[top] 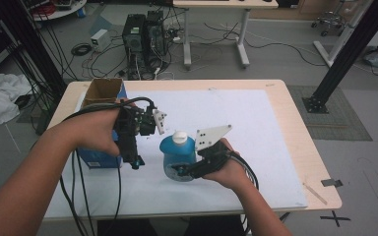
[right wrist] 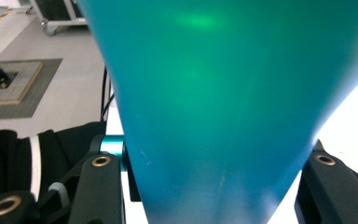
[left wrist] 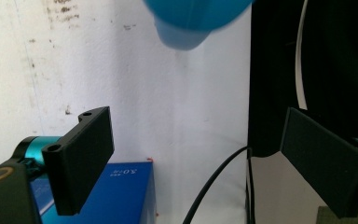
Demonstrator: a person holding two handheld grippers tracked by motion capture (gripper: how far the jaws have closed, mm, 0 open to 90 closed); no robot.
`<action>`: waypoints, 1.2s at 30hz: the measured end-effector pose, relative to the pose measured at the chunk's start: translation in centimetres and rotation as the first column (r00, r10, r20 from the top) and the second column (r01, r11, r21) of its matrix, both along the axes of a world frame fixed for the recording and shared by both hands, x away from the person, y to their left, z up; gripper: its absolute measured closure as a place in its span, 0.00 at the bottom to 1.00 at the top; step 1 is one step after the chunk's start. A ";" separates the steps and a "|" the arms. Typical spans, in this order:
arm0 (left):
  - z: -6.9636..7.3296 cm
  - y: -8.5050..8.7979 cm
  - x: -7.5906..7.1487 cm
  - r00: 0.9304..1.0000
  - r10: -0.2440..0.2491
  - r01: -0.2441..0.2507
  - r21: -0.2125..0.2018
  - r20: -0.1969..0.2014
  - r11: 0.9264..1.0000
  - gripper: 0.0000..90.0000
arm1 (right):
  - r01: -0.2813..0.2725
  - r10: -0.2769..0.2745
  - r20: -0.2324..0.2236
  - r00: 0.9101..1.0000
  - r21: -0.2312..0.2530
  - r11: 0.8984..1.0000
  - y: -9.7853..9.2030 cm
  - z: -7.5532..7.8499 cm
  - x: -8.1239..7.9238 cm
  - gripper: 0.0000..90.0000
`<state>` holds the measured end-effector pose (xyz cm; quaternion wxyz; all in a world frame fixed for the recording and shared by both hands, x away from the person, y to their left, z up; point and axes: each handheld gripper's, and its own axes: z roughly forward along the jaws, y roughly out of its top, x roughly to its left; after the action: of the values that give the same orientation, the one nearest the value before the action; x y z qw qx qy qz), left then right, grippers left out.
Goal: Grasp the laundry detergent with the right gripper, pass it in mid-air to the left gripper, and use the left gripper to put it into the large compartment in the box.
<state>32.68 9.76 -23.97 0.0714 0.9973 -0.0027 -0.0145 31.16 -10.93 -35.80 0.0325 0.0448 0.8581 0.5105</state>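
**Blue bottle gripped and held up, cap not yet touched**

The right gripper (top: 184, 169) has its jaws clamped on the lower body of a blue bottle (top: 176, 156), which I see out over the white table cover (top: 256, 132), near the middle of the table and a little toward the person's side. In the right gripper view the bottle's blue-green wall (right wrist: 223, 102) runs down between the two black jaws, pressed from both sides, so the grip looks firm. The bottle stands roughly upright, its white cap (top: 179, 136) on top and pointing up. From the left gripper view, the bottle's rounded blue end (left wrist: 191, 21) hangs above the white cover with a gap under it, so I judge it to be lifted rather than standing.

The left gripper (top: 137, 162) is just beside the bottle, to its left, pointing down, with its jaws spread wide and nothing between them. Behind and under that hand sits a blue box (top: 98, 158), and a brown cardboard box (top: 103, 91) rests at the table's far left corner.

As for progress: picking up the bottle seems done. What is left, as far as I can judge, is whatever the free hand is meant to do, perhaps taking the cap or steadying the body. The cap appears closed and untouched, and the left jaws are not on anything yet.
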 end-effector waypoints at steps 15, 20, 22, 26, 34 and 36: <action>0.2 -1.7 -0.6 1.000 -0.027 0.027 0.010 -0.003 1.000 0.11 | -0.121 0.120 -0.026 0.992 -0.047 0.992 1.6 0.0 0.7 0.52; 0.0 -2.0 -0.6 0.999 -0.033 0.033 0.019 -0.003 0.999 0.11 | -0.140 0.139 -0.031 0.990 -0.053 0.989 2.3 -0.3 0.9 0.52; 0.0 -2.0 -0.6 0.999 -0.032 0.032 0.022 -0.003 0.999 0.11 | -0.150 0.148 -0.038 0.988 -0.050 0.987 2.6 -0.4 0.9 0.52; -0.2 -2.3 -0.6 0.999 -0.033 0.033 0.032 -0.001 0.999 0.11 | -0.166 0.164 -0.042 0.986 -0.050 0.985 3.2 -0.7 1.0 0.52; -0.4 -2.8 -0.9 0.999 -0.035 0.035 0.042 0.000 0.999 0.11 | -0.183 0.181 -0.047 0.982 -0.034 0.983 4.3 -0.9 1.1 0.52; -0.4 -2.8 -0.9 0.999 -0.037 0.037 0.044 0.000 0.998 0.11 | -0.184 0.182 -0.047 0.982 -0.031 0.983 4.4 -0.9 1.1 0.52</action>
<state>31.77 6.95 -24.38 0.0495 0.9984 -0.0206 -0.0153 32.22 -6.50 -36.73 -0.0327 -0.0235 0.8679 0.4952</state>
